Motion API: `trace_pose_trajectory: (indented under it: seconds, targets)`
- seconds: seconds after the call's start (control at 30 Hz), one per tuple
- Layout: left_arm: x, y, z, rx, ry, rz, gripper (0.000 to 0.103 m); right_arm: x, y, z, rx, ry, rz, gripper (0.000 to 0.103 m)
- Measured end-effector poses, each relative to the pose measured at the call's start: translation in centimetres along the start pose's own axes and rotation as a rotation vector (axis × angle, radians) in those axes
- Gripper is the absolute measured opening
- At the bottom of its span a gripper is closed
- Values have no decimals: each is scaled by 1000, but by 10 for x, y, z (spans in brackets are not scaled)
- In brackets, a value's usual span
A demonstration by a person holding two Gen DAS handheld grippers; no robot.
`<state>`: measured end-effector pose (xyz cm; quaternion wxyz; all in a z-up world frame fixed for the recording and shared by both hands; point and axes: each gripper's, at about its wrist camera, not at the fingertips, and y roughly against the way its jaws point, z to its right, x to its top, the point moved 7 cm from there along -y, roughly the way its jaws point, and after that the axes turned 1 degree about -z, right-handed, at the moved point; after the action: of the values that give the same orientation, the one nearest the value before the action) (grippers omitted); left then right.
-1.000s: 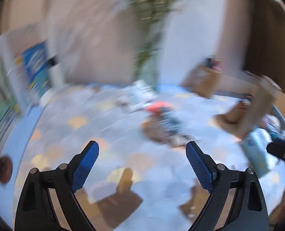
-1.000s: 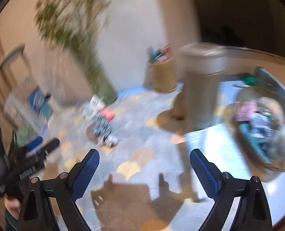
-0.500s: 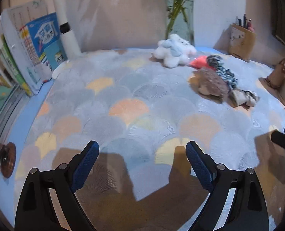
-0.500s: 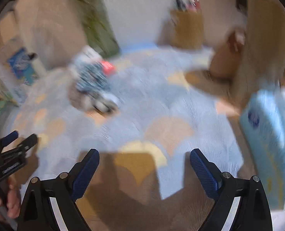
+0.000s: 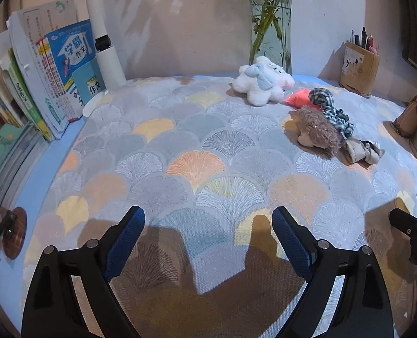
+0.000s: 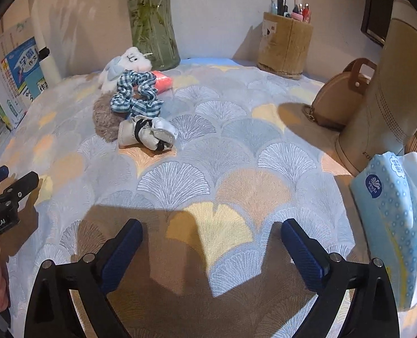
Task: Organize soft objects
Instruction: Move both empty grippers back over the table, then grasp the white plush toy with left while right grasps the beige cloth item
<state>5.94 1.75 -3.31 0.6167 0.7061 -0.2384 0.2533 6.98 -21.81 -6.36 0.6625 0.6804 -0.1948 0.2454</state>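
I hold my left gripper [image 5: 208, 235] wide and empty and my right gripper [image 6: 212, 240] empty, jaws opening, over the patterned cloth [image 5: 197, 152], since the soft toys and scrunchie [image 6: 135, 93] lie heaped well ahead near the vase [image 6: 152, 19], awaiting sorting.

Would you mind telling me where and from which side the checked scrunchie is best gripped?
I'd pinch the checked scrunchie at its raised far loop, coming from above. It lies draped over the brown fuzzy plush, beside the white roll, so a side approach would likely nudge those neighbours.
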Motion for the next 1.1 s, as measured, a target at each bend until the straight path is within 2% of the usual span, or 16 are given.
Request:
trace_pose_trajectory:
  seconds: [0.3, 0.43, 0.47, 0.53, 0.6, 0.63, 0.7, 0.77, 0.83, 0.9, 1.03, 1.1]
  targets:
    - [-4, -6, 0, -24, 8, -53, 92, -1, -1, 2, -6, -18, -13, 103]
    - [-2, 1, 6, -58, -65, -79, 91, 0, -3, 3, 19, -9, -43, 103]
    - [6, 8, 9, -57, -102, -66, 91, 0, -3, 2, 32, 0, -65, 103]
    - [24, 18, 13, -63, -155, -36, 91, 4, 0, -3, 112, -1, -108, 103]
    - [51, 23, 18, -87, -184, -1, 92, 21, 6, -15, 205, 24, -102, 103]
    - [64, 22, 20, -100, -189, 15, 92, 28, 7, -19, 200, 45, -87, 103]
    - [89, 9, 24, -122, -193, 27, 92, 48, 5, -29, 133, 126, -29, 103]
    - [112, -16, 30, -154, -183, 4, 91, 63, -5, -38, 98, 182, 9, 103]
    - [126, -38, 37, -206, -181, -10, 91, 71, -20, -42, 106, 175, 9, 102]
    - [138, -60, 45, -234, -197, -19, 91, 74, -32, -42, 147, 151, -3, 91]
    - [146, -97, 67, -314, -272, -63, 91, 75, -44, -45, 174, 152, -12, 88]
    - [148, -112, 73, -320, -314, -79, 91, 75, -45, -48, 185, 154, -10, 87]
